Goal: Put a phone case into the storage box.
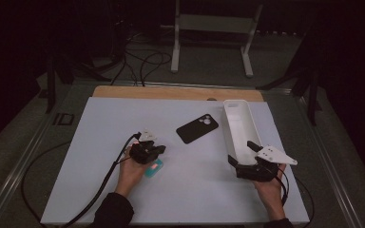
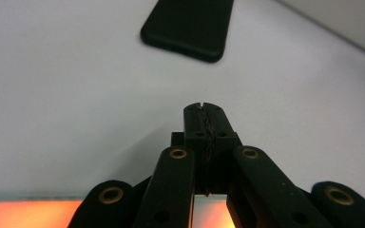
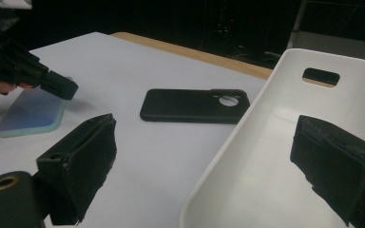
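A teal phone [image 1: 154,168] lies flat on the white table [image 1: 95,142] — a black phone case [image 1: 197,128] near.

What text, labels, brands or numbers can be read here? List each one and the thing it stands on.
No readable text anywhere.
Black phone case: plain back, no brand or mark to be seen.
White tray: bare, no label.
Teal phone: screen surface blank.
Left gripper and right gripper: no markings legible on either.
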### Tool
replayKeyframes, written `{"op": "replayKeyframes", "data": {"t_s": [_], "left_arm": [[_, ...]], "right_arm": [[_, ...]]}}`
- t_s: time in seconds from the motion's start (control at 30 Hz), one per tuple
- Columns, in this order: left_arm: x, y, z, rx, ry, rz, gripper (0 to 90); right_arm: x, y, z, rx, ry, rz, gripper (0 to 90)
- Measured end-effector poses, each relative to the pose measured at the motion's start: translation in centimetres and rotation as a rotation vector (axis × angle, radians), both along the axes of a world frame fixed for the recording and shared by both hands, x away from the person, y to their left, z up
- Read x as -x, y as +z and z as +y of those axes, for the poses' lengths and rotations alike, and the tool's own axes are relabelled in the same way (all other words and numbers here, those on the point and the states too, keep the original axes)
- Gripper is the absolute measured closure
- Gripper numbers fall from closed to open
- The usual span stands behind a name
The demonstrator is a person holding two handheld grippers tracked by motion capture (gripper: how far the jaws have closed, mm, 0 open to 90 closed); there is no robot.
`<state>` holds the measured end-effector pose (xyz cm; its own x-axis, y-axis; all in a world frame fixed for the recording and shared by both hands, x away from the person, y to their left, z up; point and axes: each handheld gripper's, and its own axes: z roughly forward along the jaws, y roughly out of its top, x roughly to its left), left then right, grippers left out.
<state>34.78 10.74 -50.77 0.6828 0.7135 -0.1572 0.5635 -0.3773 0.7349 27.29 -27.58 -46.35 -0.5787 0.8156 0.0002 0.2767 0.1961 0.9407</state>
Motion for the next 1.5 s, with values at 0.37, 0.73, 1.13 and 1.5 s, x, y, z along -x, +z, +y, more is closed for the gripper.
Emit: {"op": "replayKeyframes", "data": {"t_s": [0.37, 0.73, 1.13, 1.5], "left_arm": [[0.4, -1.3, -1.2, -0.06, -0.038, 0.041, 90.0], [1.9, -1.5, -1.2, -0.081, -0.036, 0.076, 90.0], [5.8, -1.2, 2.1, -0.091, -0.02, 0.096, 90.0], [9.0, -1.0, 9.8, -0.105, 0.183, 0.108, 89.7]], "right_arm": [[0.0, 0.0, 0.0, 0.001, 0.0, 0.001, 7.8], [0.0, -0.1, 0.1, 0.002, 0.002, 0.0, 7.8], [0.0, -0.1, 0.0, 0.002, 0.002, 0.001, 7.9], [-0.2, 0.0, 0.4, 0.009, 0.008, -0.003, 7.8]]}}
